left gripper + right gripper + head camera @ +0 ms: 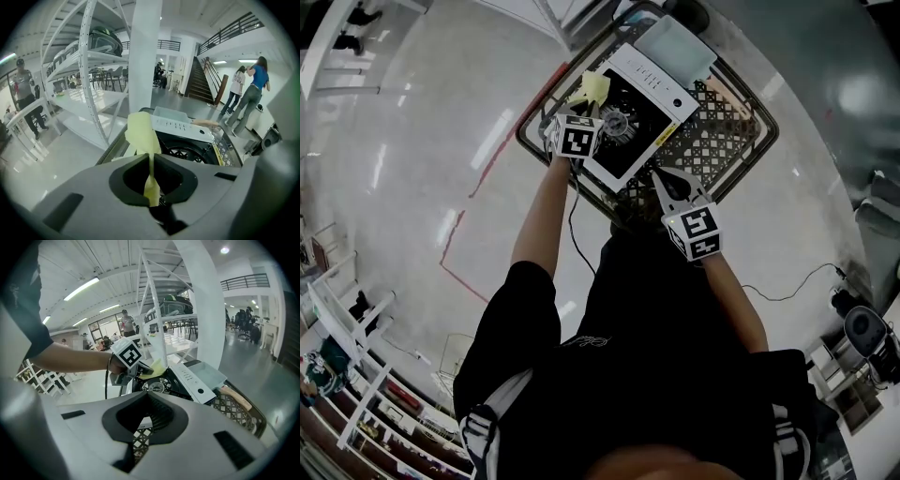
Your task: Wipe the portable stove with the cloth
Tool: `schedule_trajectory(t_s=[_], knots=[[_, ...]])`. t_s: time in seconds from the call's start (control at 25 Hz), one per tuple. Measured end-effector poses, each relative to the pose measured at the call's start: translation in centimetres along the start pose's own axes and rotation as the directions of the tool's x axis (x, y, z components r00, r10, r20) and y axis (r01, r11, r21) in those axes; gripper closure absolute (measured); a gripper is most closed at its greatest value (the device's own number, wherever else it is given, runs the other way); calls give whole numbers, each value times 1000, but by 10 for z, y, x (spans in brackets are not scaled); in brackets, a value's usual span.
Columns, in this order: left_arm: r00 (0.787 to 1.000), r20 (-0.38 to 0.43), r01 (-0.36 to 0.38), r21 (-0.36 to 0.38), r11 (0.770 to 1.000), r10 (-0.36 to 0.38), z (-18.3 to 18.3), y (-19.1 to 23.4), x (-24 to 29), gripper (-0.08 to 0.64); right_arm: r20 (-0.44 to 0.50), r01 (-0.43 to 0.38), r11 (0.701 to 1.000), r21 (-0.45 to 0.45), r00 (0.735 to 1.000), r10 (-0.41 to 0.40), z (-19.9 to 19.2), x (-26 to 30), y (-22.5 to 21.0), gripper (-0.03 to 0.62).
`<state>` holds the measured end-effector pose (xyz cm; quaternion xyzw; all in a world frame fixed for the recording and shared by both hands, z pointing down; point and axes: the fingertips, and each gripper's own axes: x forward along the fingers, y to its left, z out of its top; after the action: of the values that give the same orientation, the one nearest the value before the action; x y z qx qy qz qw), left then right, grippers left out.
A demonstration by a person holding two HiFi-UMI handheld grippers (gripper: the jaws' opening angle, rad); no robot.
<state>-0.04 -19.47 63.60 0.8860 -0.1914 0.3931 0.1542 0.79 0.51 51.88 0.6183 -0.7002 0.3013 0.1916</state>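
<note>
In the head view I see the portable stove (649,97) at the upper middle of the frame. It lies inside a basket (729,120) with dark lattice walls, which stands on a shiny pale floor (412,169). The stove has a white body with a strip of controls on the edge away from me, and a black top with a round burner (616,122) in its middle.

My left gripper (588,105) is over the left corner of the stove, just left of the burner. Its jaws are closed on the cloth (596,87), a small pale yellow piece. In the left gripper view the cloth is pinched thin between the two jaws and opens into a wider flap above them. I cannot tell if the flap touches the stove top or only hangs close over it.

My right gripper (660,178) is lower and more to the right in the head view, at the near rim of the basket, apart from the stove. In the right gripper view its jaws are pressed together with nothing between them, and only the basket lattice shows beyond them.

Behind the stove, at the top of the head view, a pale flat tray (675,47) lies in the basket. A red line (502,150) runs on the floor at the left.
</note>
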Motion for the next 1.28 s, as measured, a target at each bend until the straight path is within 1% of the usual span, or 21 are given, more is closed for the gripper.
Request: schedule_trajectory(t_s=[0.12, 0.24, 0.48, 0.6, 0.8, 1.08, 1.2, 1.28], knots=[[1000, 26, 17, 11, 1000, -17, 6, -9, -7, 528, 5, -1, 1000, -3, 1000, 1, 1, -1, 2, 588], [998, 45, 53, 16, 998, -54, 8, -28, -15, 528, 6, 0, 1000, -6, 1000, 0, 1, -2, 2, 588], [985, 14, 171, 17, 985, -171, -11, -87, -20, 528, 11, 10, 1000, -6, 1000, -10, 0, -3, 1, 588], [977, -9, 213, 27, 977, -213, -24, -114, -19, 528, 15, 21, 1000, 0, 1000, -21, -1, -6, -2, 588], [971, -50, 236, 31, 971, -234, -40, -145, -17, 528, 18, 39, 999, 9, 999, -39, -3, -13, -5, 588], [971, -94, 223, 45, 974, -218, -48, -155, -8, 526, 22, 61, 998, 21, 998, -62, -8, -19, -9, 588], [964, -109, 249, 32, 968, -244, -52, -163, -6, 528, 22, 72, 997, 29, 997, -73, -9, -21, -13, 588], [961, -123, 256, 48, 965, -249, -57, -171, -4, 528, 21, 80, 996, 33, 996, -81, -10, -23, -16, 588]])
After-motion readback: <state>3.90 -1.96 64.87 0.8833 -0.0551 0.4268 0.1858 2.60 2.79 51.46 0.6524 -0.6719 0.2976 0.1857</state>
